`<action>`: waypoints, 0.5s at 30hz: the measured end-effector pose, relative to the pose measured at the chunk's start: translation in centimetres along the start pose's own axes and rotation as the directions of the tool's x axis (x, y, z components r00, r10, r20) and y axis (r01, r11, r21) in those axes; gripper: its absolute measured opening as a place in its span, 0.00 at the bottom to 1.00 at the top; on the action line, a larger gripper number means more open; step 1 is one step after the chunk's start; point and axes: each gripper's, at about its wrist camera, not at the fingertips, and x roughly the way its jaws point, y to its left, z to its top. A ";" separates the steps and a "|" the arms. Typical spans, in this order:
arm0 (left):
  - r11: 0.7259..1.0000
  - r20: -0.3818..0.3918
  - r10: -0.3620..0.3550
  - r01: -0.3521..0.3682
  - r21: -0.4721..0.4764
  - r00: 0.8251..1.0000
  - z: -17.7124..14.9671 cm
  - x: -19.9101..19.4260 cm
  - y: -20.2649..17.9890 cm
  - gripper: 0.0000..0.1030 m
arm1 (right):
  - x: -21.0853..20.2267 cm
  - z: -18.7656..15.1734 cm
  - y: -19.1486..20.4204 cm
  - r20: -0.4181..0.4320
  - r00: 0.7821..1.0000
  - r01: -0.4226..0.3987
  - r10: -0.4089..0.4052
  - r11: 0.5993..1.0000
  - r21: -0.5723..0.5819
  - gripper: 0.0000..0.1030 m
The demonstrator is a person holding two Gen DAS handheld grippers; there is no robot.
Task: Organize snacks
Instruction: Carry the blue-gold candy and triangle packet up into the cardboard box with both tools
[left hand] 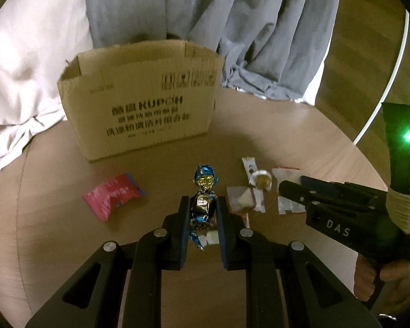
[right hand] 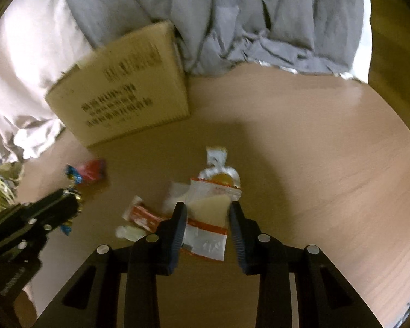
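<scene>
My left gripper [left hand: 202, 201] is shut on a blue and gold foil candy [left hand: 203, 191], which sticks out past the fingertips above the round wooden table [left hand: 68, 164]. An open cardboard box [left hand: 139, 101] stands behind it. A pink snack packet [left hand: 113, 194] lies to the left. My right gripper [right hand: 207, 207] is open, its fingers either side of a clear red-and-white packet [right hand: 209, 218] that lies on the table. It also shows in the left wrist view [left hand: 292, 188], over the white packets.
Several small white and red packets [right hand: 142, 216] and a round jelly cup [right hand: 222, 177] lie around the right gripper. Grey [left hand: 232, 27] and pale pink [left hand: 27, 54] cloth hangs behind the box. The table's right half [right hand: 328, 150] is bare wood.
</scene>
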 end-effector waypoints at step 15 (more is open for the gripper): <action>0.998 0.178 0.061 -0.064 0.013 0.982 7.0 -4.8 2.0 0.19 | -4.2 6.3 4.8 0.177 0.968 -0.158 0.175 0.981 -0.109 0.32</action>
